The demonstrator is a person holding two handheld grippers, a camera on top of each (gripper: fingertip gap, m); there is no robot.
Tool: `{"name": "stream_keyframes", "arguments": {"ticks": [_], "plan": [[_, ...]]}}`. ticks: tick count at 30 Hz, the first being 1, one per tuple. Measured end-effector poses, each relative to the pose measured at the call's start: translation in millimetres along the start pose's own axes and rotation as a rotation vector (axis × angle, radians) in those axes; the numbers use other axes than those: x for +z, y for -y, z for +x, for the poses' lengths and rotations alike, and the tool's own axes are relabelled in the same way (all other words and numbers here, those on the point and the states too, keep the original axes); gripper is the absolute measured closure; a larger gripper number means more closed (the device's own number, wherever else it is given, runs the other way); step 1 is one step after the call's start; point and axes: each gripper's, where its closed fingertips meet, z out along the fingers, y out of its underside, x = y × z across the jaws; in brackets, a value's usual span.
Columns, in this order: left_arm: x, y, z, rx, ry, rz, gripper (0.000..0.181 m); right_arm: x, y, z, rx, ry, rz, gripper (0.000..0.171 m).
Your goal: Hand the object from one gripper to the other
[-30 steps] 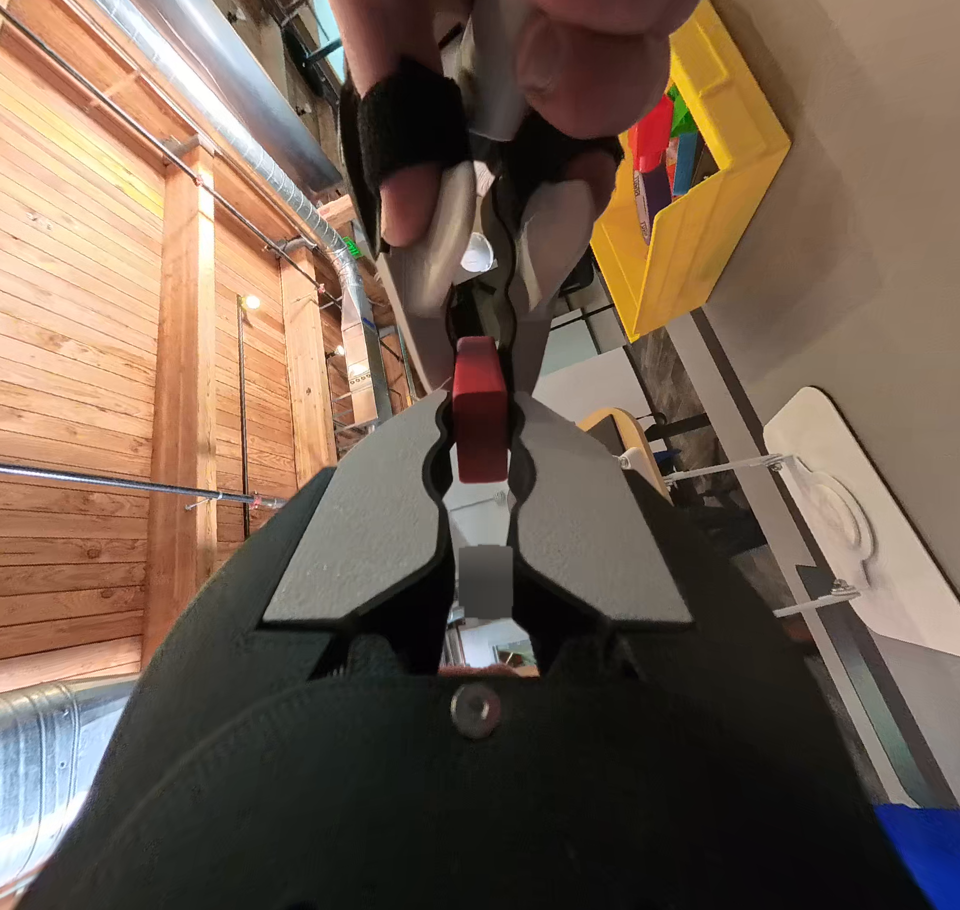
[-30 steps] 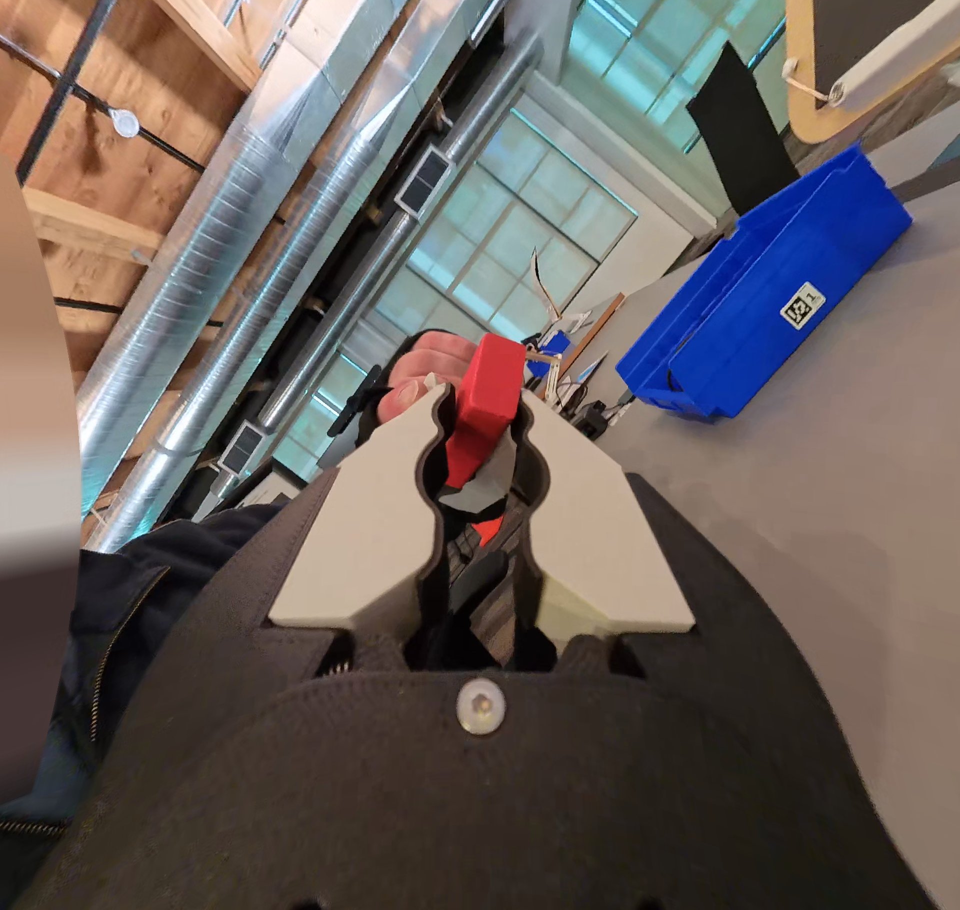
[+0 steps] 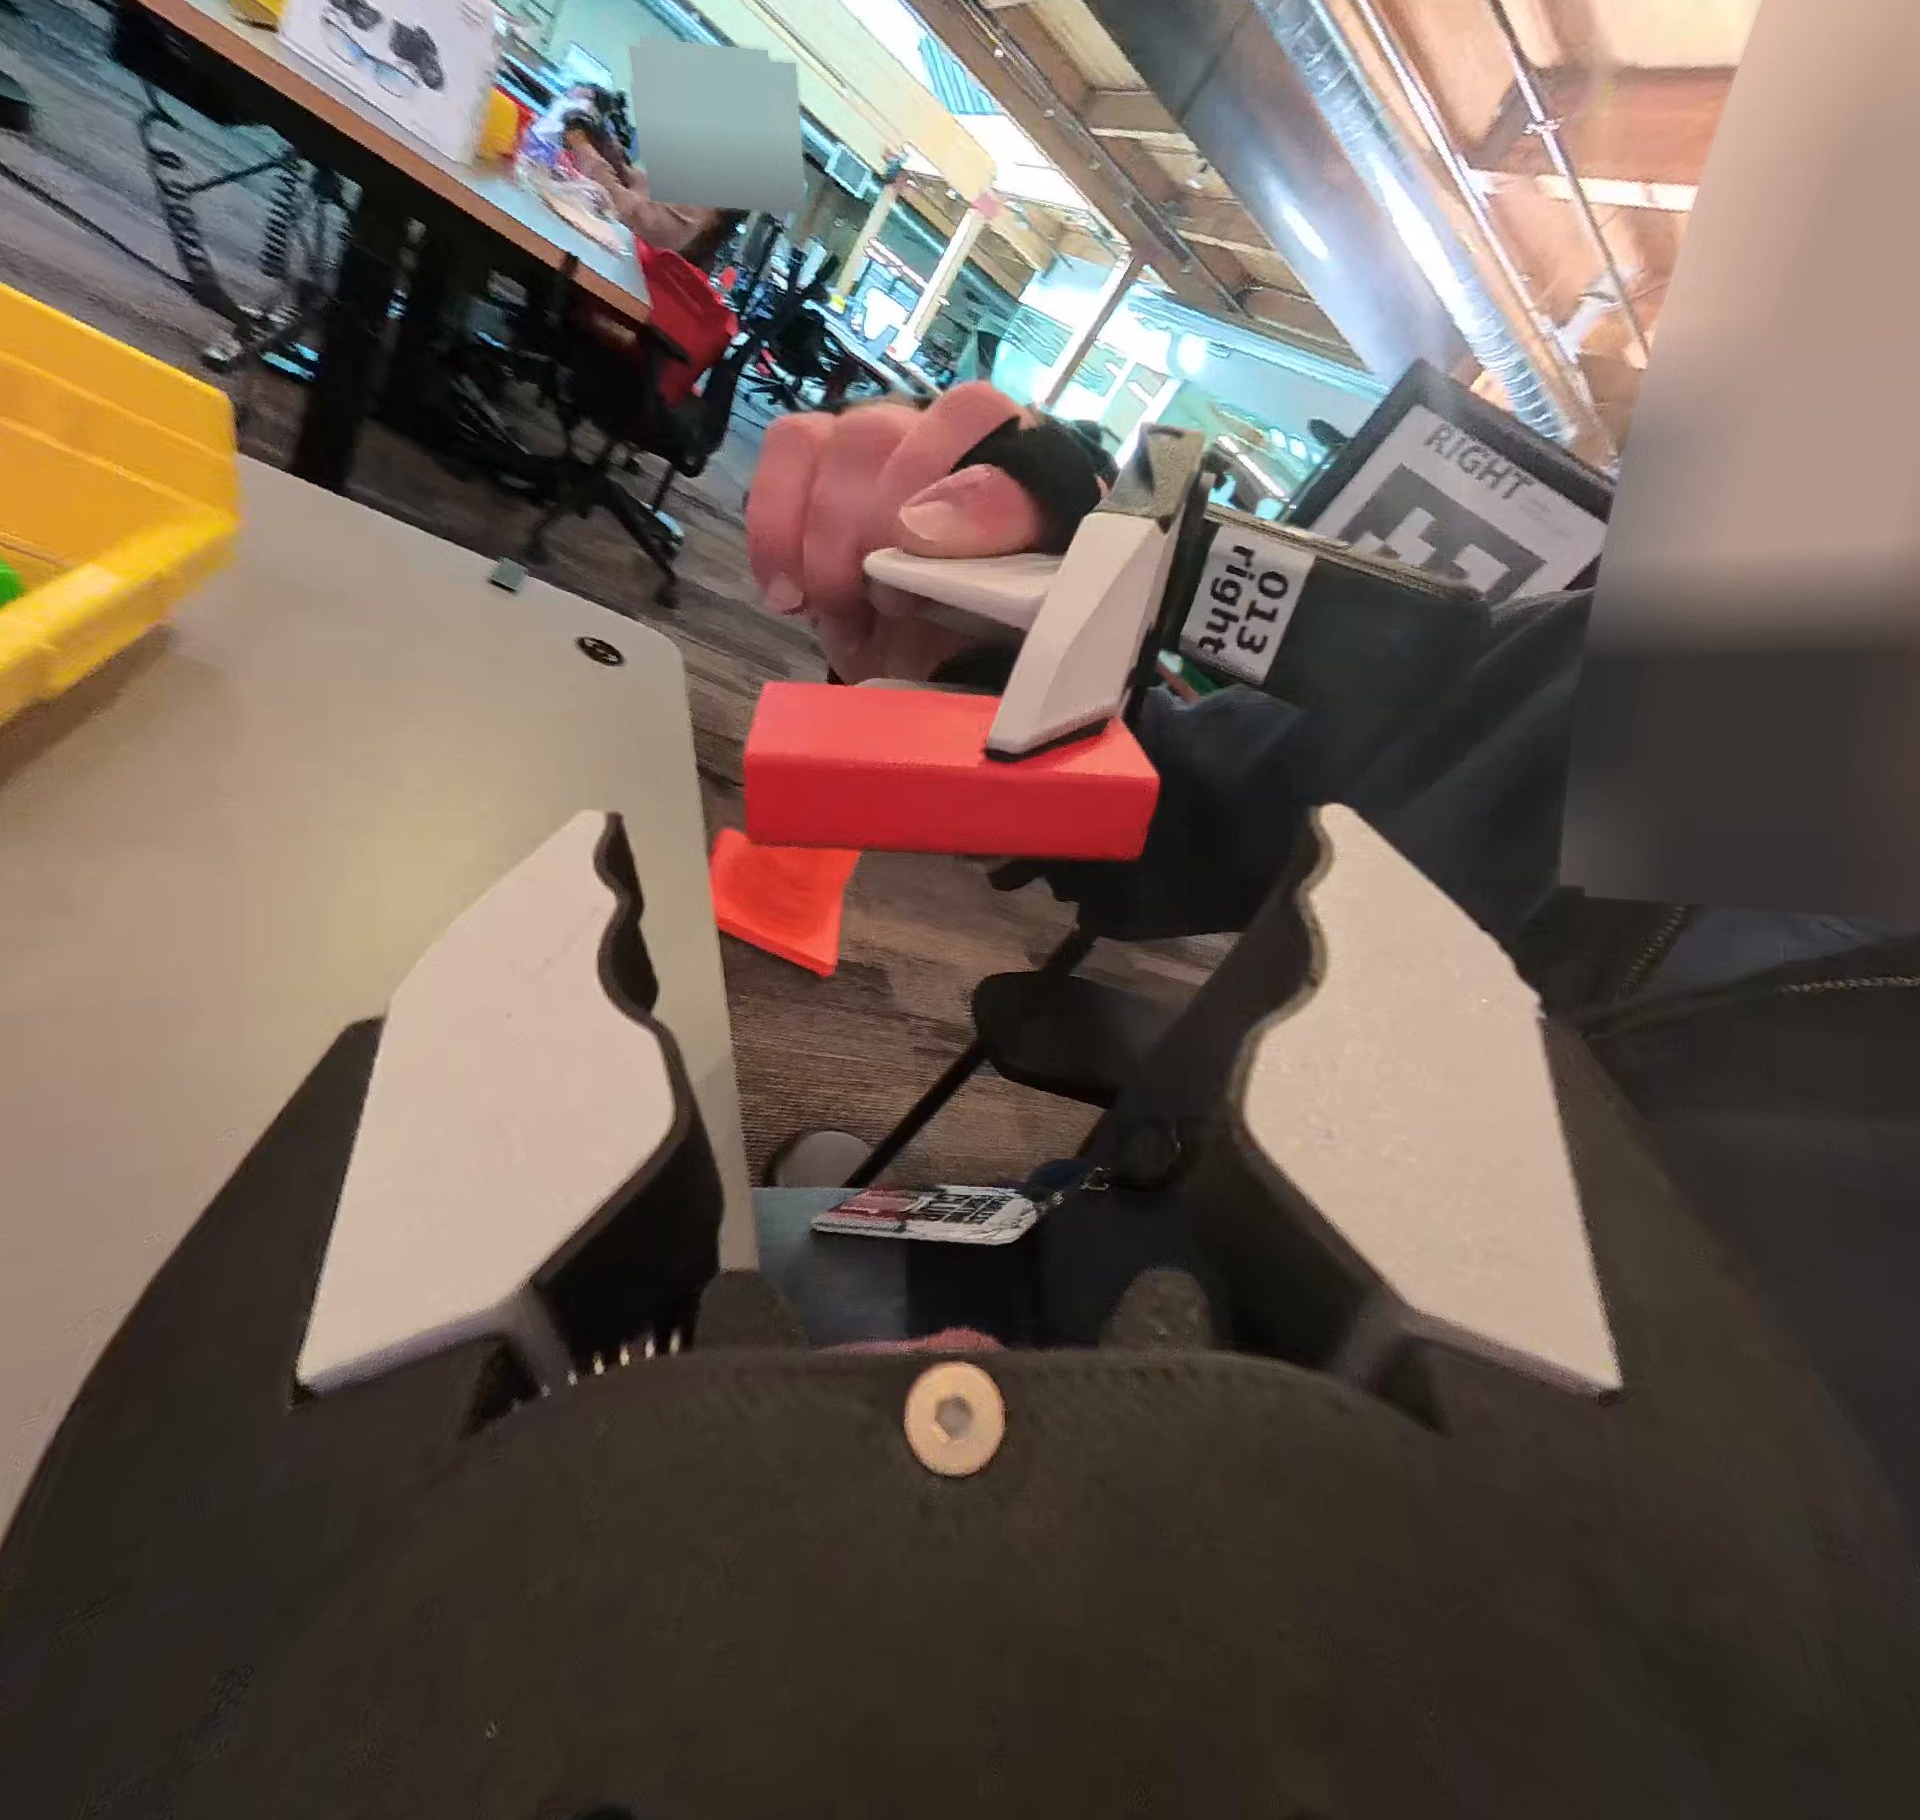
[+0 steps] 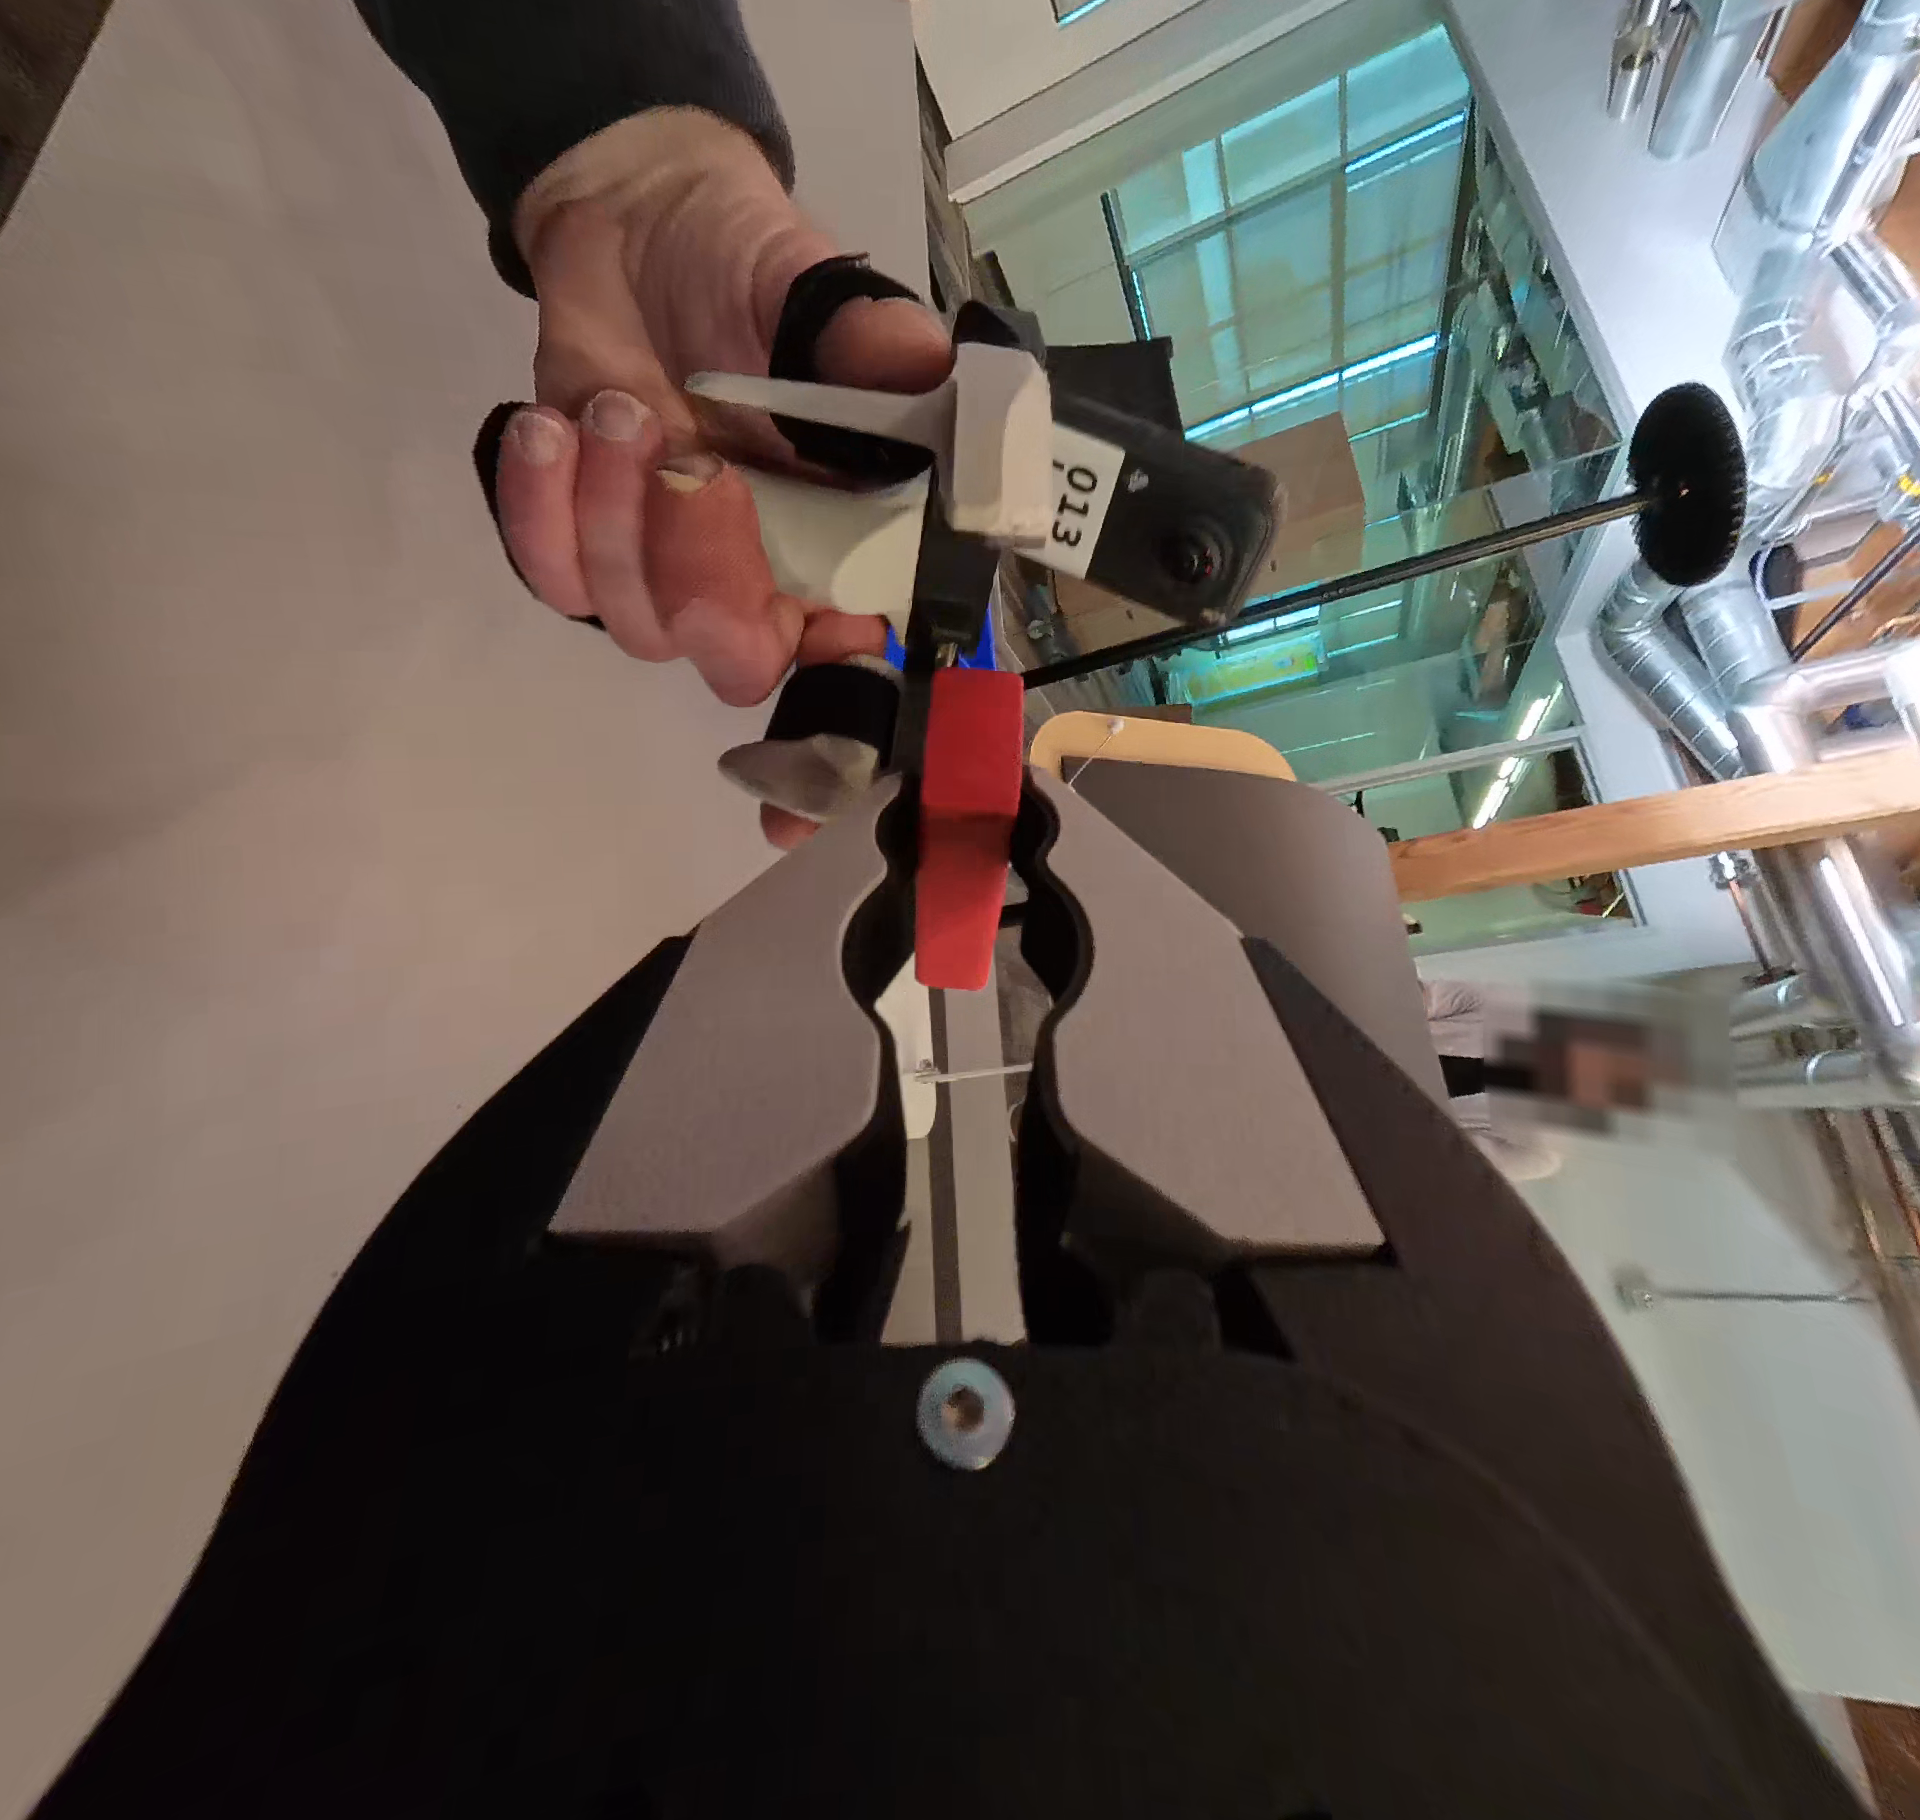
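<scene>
Red block (image 4: 961,825) sits clamped between the two grey fingers of the right gripper (image 4: 961,840), gripped near one end, with the rest of its length projecting beyond the fingertips. In the left wrist view the same block (image 3: 940,783) appears side-on, held level in the air off the table corner, with one right-gripper finger (image 3: 1081,648) pressing on its top face.

The left gripper (image 3: 961,929) stands with its fingers wide apart and nothing between them; the block lies beyond its fingertips, apart from both. One second ago both grippers were closed on the block together. The left has since released and drawn back, so the block now hangs from the right gripper alone. Judged from this, the transfer is essentially complete; only separation of the two tools remains.

Clearances: the grey table (image 3: 312,731) runs along the left finger, with its rounded corner just short of the block. A yellow bin (image 3: 104,513) rests on the table, well apart from the block. Below the block lies open floor with an orange piece (image 3: 779,897) on it. The person's hand (image 3: 883,523) wraps the right gripper's handle directly behind the block, and a dark sleeve (image 3: 1403,783) fills the space on that side. Free room for withdrawal appears greatest straight back, along the left gripper's own axis.
</scene>
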Motion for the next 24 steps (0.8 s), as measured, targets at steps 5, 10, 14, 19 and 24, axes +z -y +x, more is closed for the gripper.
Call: {"name": "stream_keyframes", "arguments": {"ticks": [5, 10, 14, 19, 24], "plan": [[9.1, -5.3, 3.3, 0.008, -0.054, 0.025, 0.100, 1.8, 6.3, -6.8, -0.041, -0.001, -0.004, 0.157], [11.6, -4.9, 0.4, 0.058, -0.012, 0.052, 0.096, -0.2, 5.7, -10.7, -0.038, 0.001, -0.006, 0.157], [11.1, -2.4, 0.9, 0.137, 0.030, 0.069, 0.108, -1.0, 2.8, -10.5, -0.026, -0.007, -0.020, 0.157], [11.2, -1.5, 0.2, 0.174, 0.055, 0.078, 0.109, -1.2, 3.7, -9.9, -0.017, -0.020, -0.012, 0.158], [3.2, 6.1, -5.8, 0.310, 0.170, 0.070, 0.109, -7.0, -7.8, -8.5, 0.139, 0.005, -0.046, 0.128]]}}
